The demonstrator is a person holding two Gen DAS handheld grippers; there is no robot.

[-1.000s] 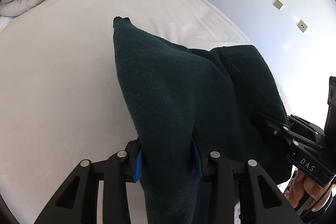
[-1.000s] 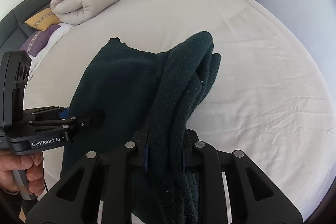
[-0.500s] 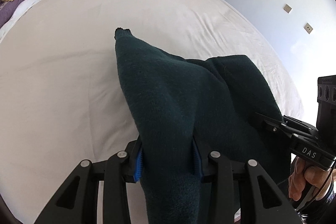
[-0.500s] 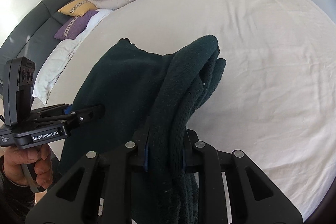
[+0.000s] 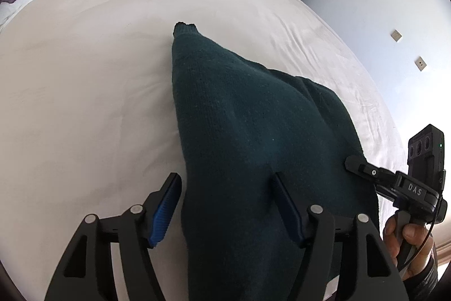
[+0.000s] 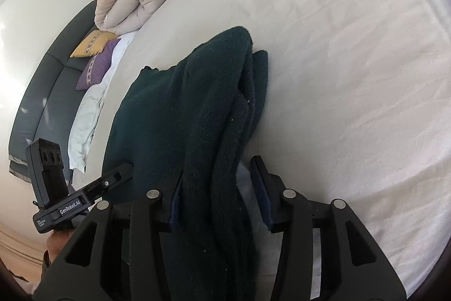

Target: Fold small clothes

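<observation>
**Both grippers letting go of dark green knit on bed**

Covering most of both views, the bed (image 5: 84,103) w/ its white sheet carries everything. At its far end sit a rolled beige duvet (image 6: 132,7), then a purple cushion (image 6: 97,69) and a yellow cushion (image 6: 91,45) against a dark headboard (image 6: 50,92).

The dark green knit garment (image 5: 239,131) lies mid-bed, bunched in thick folds on its right side, one narrow end pointing away toward the far edge.

Left gripper (image 5: 228,205): jaws opening, wide apart, garment between them; blue pad on the left finger (image 5: 165,212) stands clear of the cloth, so no grip. Body reads "GenRobot.AI" in the right wrist view.

Right gripper (image 6: 218,196): jaws opening, folded edge of garment between them; right pad apart from cloth, left pad touching or just beside it, can't tell. Body reads "DAS" in the left wrist view. A hand (image 5: 406,239) holds its handle.
</observation>
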